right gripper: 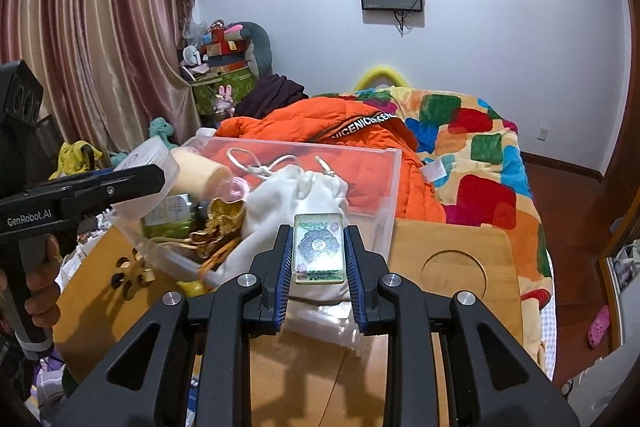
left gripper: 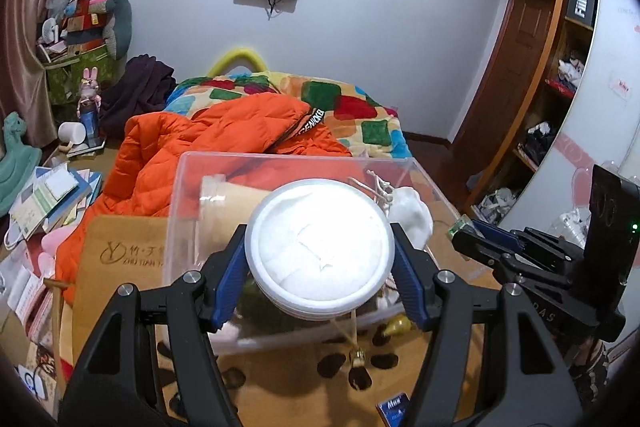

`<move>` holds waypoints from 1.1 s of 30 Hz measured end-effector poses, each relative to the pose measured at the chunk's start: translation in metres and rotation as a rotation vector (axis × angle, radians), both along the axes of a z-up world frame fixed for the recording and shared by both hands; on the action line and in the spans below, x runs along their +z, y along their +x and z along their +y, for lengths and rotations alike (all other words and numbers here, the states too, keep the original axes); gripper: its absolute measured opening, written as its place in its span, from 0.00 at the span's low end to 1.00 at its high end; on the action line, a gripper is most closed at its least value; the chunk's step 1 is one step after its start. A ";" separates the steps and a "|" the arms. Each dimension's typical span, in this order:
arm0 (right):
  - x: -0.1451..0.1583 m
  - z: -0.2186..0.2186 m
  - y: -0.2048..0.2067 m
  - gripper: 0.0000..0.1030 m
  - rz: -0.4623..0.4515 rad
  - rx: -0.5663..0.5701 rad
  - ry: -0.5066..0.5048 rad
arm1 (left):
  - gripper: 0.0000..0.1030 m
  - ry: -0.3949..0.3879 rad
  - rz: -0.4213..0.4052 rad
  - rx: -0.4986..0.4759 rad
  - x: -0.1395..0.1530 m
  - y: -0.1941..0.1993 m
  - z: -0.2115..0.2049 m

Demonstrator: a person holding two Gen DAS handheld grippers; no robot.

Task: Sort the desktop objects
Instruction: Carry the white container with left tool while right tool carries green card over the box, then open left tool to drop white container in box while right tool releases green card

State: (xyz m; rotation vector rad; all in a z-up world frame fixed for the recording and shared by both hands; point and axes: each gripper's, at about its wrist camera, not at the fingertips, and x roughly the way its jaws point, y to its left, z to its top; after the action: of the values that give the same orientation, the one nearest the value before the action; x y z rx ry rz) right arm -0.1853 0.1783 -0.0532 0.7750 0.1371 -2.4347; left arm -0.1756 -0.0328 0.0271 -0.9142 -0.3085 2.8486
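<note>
Clamped between the left gripper [left gripper: 320,259] pads, a round white tub [left gripper: 319,247] over the clear plastic bin [left gripper: 180,195], blocking most of what's inside; only a beige tube [left gripper: 228,203] and a white drawstring pouch [left gripper: 412,213] peeking out. Pinched in the right gripper [right gripper: 319,254], a small flat case [right gripper: 319,249] with a green floral print, lettering too blurred to read, right above the pouch at the bin's near edge. Legible elsewhere: "GenRobot.AI" on the left gripper's handle, "ZHU TIAN" burnt into the bamboo board [left gripper: 120,247], cut off by the bin.
</note>
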 end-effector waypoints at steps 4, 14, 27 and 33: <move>-0.006 -0.003 -0.009 0.22 -0.025 0.012 0.001 | 0.64 -0.018 -0.017 -0.016 -0.005 -0.015 0.006; -0.013 -0.011 -0.015 0.22 -0.027 0.038 0.028 | 0.63 -0.064 -0.043 -0.049 -0.012 -0.039 0.028; -0.014 -0.029 -0.005 0.22 -0.006 0.066 0.092 | 0.65 -0.091 -0.016 -0.064 -0.002 -0.039 0.030; -0.007 -0.028 0.002 0.34 0.016 0.049 0.098 | 0.71 -0.132 0.047 -0.042 0.014 -0.022 0.030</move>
State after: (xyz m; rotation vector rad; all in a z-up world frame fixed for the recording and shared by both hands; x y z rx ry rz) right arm -0.1834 0.1507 -0.0600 0.7854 0.2811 -2.4026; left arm -0.1978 -0.0024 0.0415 -0.8631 -0.0960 2.8753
